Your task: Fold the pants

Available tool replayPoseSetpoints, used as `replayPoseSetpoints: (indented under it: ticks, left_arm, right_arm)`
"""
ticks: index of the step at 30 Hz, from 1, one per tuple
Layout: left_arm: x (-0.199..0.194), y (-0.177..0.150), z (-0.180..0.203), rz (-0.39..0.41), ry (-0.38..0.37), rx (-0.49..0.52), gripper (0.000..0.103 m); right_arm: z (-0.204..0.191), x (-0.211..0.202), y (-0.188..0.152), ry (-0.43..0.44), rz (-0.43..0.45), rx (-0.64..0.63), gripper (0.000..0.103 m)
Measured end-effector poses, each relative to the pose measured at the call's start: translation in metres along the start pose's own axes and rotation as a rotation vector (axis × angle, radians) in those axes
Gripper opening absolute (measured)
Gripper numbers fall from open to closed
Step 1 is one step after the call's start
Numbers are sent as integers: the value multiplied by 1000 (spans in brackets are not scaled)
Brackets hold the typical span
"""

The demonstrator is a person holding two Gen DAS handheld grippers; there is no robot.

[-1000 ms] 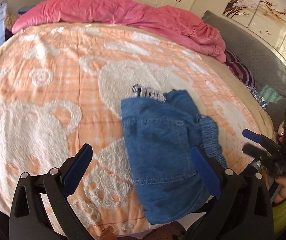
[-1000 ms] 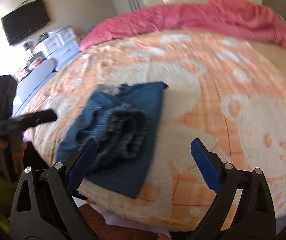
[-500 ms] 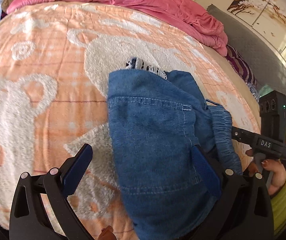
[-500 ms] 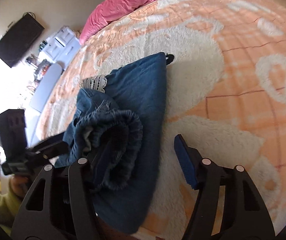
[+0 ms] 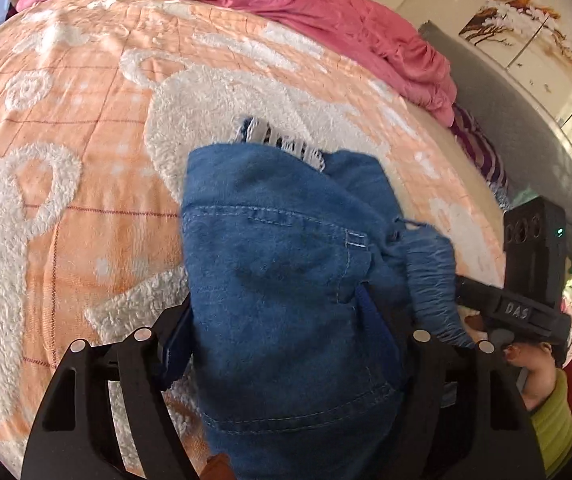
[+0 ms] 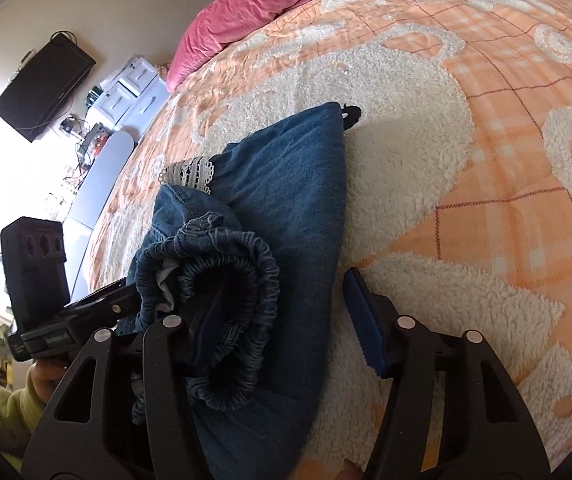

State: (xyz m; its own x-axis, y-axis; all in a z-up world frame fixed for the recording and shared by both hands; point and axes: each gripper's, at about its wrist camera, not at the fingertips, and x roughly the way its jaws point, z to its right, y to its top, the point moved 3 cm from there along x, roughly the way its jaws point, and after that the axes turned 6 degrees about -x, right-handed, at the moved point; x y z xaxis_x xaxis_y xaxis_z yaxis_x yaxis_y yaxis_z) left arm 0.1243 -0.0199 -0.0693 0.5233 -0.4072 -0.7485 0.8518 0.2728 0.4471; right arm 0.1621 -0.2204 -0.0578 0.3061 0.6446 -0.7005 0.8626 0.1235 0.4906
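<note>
Both grippers have closed in on the pants [image 5: 286, 280] within a second. Left gripper [image 5: 278, 340] part-closed, straddling denim; right gripper [image 6: 286, 320] open, one finger inside the waistband [image 6: 238, 280]. Grasp not confirmed.

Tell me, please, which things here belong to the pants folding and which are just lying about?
Job:
denim pants
left gripper
right gripper
orange blanket, the work surface

Lying about:
pink duvet
wall TV
white drawers
</note>
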Motion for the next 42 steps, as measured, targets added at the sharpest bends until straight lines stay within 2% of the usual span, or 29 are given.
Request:
replayPoseSetpoints:
  ticks: [4,6,8,10,13,17,22,25,35,42]
  left_arm:
    - [1,-2,0,4,4,1,73]
    - [1,-3,5,6,11,16,63]
    - [0,-4,11,11,46,52,54]
    - [-7,-4,17,27,44,80,43]
    - [-17,-3,23,47,50,95,41]
    - [-27,3,25,63,41,83,40]
    - [-39,32,35,119,42,89,39]
    - [-44,54,36,146,27,73,39]
    - [-29,118,40,203,62,101,39]
    - [5,136,32,189,91,128,39]
  right_arm:
    - [3,1,-2,19,9,14,37]
    - [1,2,-3,38,16,18,22]
    - [-6,0,-5,26,33,10,19]
    - [-17,-5,-5,-14,57,-34,16]
    - [-40,-18,-2,-70,98,-123,13]
    - [-62,-28,7,-93,132,-185,12]
    - [-83,-30,36,-104,162,-249,12]
    - [-85,-30,59,-101,191,-256,12]
    - [-82,-12,125,-128,226,-287,12]
    - [-48,19,141,-131,192,-220,12]
